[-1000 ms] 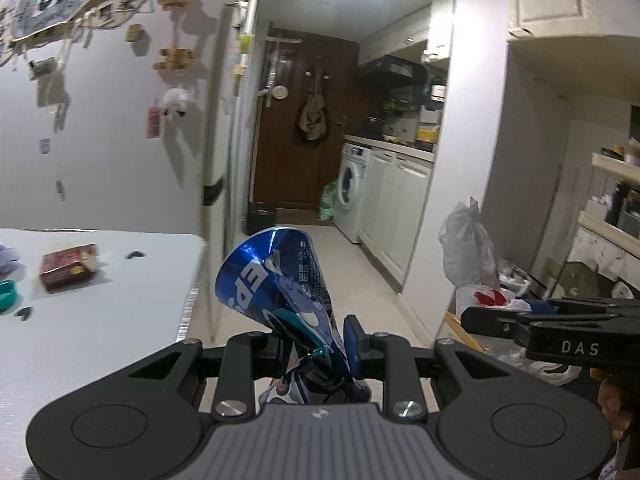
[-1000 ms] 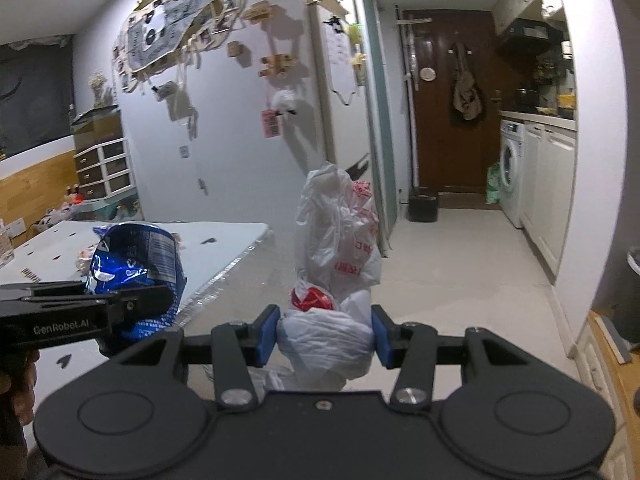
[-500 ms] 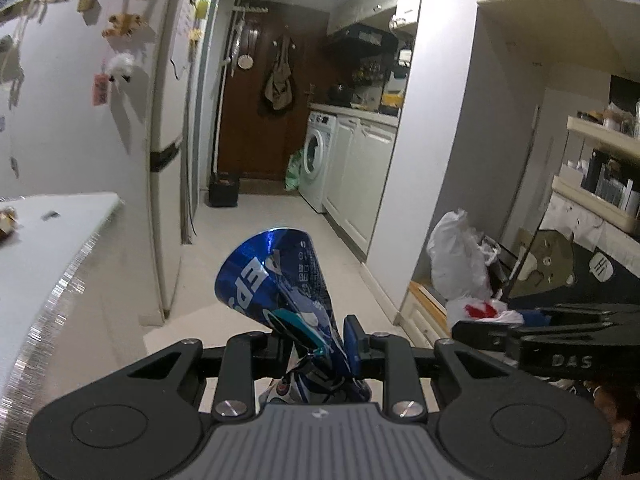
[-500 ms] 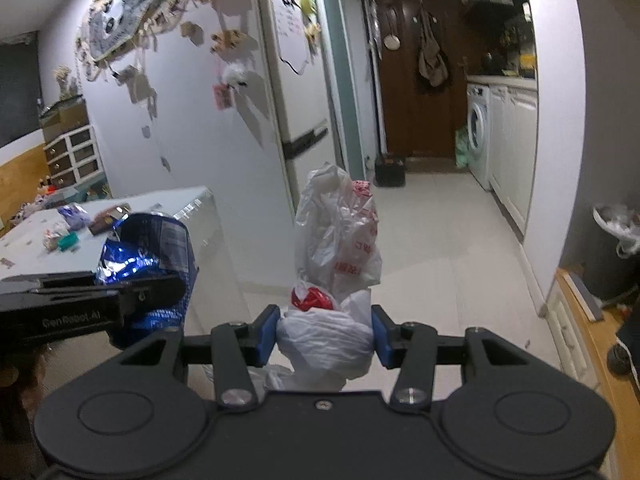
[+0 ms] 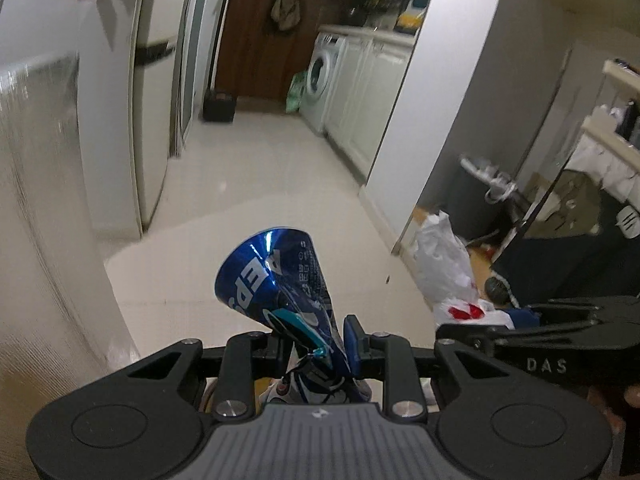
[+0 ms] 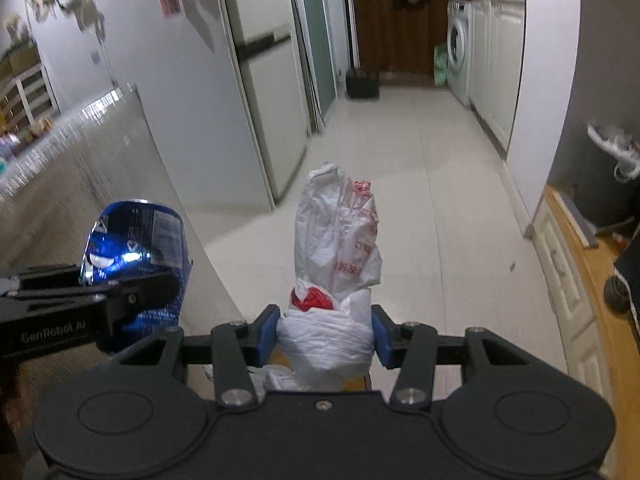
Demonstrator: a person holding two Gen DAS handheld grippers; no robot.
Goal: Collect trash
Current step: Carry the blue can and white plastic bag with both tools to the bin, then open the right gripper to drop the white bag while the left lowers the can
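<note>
Blue crushed can point(image 5: 280, 284) pinched in left claw point(image 5: 316, 344), white plastic bag point(image 6: 336, 248) squeezed btwn right claw point(image 6: 324, 336) fingers

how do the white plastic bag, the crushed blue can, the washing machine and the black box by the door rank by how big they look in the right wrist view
1. white plastic bag, held close to the lens
2. crushed blue can, also close and partly hidden by the left hand-held gripper
3. washing machine
4. black box

Nearness inflates the first two; true sizes surely differ.
</note>
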